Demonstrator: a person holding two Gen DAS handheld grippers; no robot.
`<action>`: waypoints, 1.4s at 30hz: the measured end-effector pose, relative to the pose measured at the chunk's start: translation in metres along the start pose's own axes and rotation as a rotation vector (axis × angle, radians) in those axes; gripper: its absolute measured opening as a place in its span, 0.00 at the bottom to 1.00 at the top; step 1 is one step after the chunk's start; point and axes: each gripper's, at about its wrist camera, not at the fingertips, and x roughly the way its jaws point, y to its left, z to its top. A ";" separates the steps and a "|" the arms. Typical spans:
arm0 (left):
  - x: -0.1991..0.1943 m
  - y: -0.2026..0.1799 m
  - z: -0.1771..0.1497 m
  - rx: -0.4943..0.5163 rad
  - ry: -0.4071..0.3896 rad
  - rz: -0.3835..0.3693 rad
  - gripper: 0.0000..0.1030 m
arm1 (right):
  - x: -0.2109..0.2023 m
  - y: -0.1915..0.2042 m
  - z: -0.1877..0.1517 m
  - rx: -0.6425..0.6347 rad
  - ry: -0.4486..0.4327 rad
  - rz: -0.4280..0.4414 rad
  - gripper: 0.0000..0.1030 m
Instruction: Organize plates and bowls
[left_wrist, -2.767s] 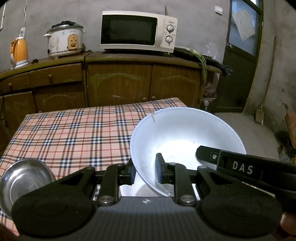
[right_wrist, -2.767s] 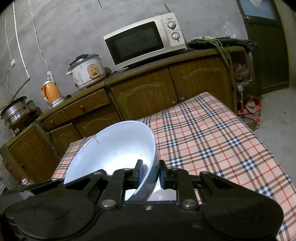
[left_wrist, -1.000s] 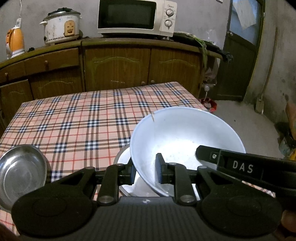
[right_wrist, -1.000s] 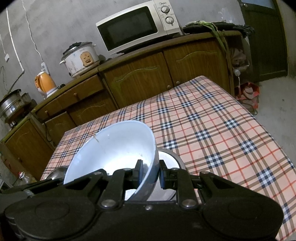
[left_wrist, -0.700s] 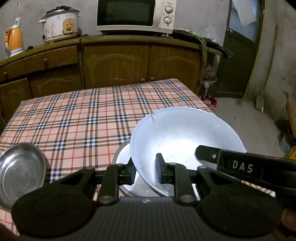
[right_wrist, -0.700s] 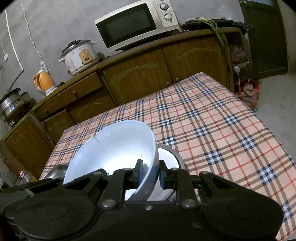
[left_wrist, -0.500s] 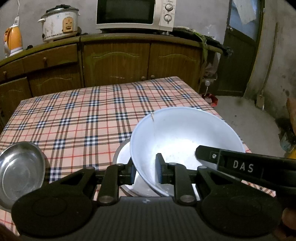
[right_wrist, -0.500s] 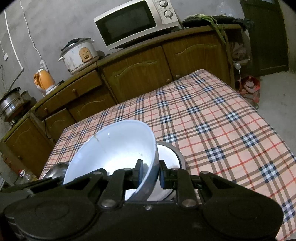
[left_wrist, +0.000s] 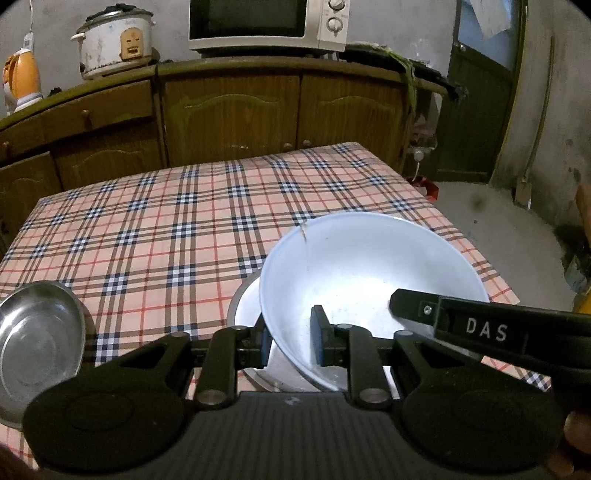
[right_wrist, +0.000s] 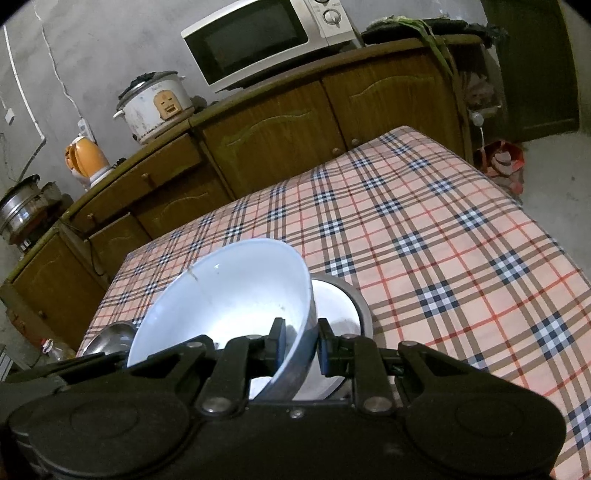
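At nine o'clock in the left wrist view we see a steel dish resting on the checked tablecloth, well apart from the action. Moving right, our left gripper is clamped nearly closed on the near rim of the white bowl, one pad inside, one outside. At three o'clock our right gripper pinches the opposite rim just the same. The bowl hangs tilted, its mouth facing twelve o'clock. Directly beneath it, toward six o'clock, sits a metal-rimmed bowl. That's our target, we reckon: straight down, both hands equally near, level the bowl and nest it.
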 end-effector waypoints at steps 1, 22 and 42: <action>0.001 0.000 0.000 0.002 0.003 0.001 0.21 | 0.002 -0.001 0.000 0.002 0.003 0.000 0.23; 0.028 0.010 -0.006 0.002 0.058 0.026 0.21 | 0.038 -0.007 -0.009 0.009 0.058 0.009 0.23; 0.049 0.015 -0.010 0.002 0.096 0.026 0.22 | 0.062 -0.011 -0.016 0.001 0.092 0.006 0.23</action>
